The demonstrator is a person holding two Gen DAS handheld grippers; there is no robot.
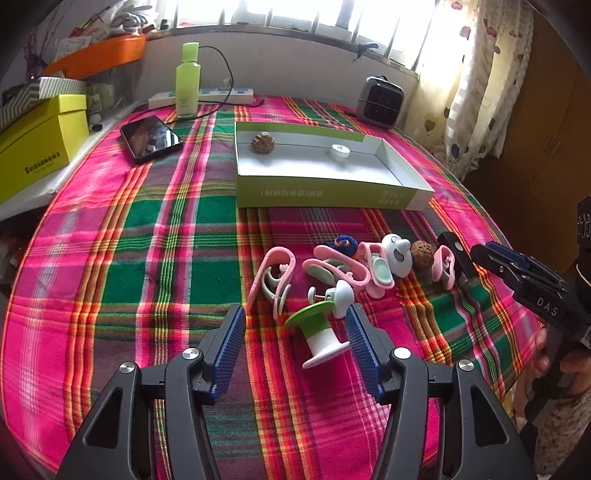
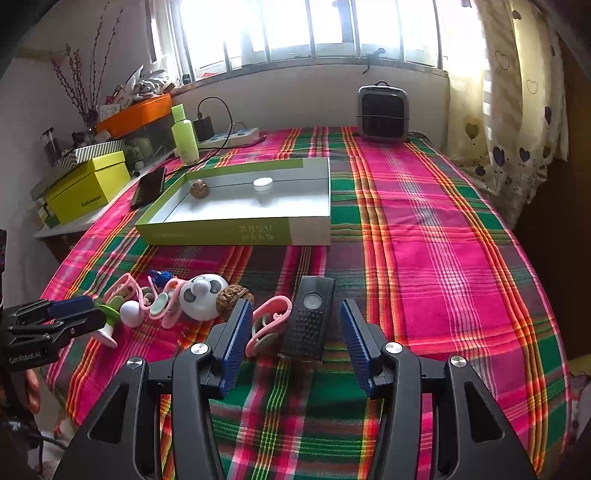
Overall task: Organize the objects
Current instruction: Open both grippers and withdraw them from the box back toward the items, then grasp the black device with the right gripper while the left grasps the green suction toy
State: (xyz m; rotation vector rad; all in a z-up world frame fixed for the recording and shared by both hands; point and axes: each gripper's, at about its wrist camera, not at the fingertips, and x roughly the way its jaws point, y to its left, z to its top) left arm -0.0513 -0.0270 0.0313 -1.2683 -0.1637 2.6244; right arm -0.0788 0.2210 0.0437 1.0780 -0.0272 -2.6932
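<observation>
Though toppled, spool (image 1: 322,334) diagonal, green-end-away.

Both views are lit by daylight from the window (image 1: 295,14) at the back, whose panes are blown out to white. Straight lines are bent by fisheye distortion and the corners are darkened to black. The plaid tablecloth (image 2: 443,258) is rendered sharply, with soft shadows.

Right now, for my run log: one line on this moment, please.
left gripper: open, over green spool | right gripper: open, over black remote | box: walnut, white cap
</observation>
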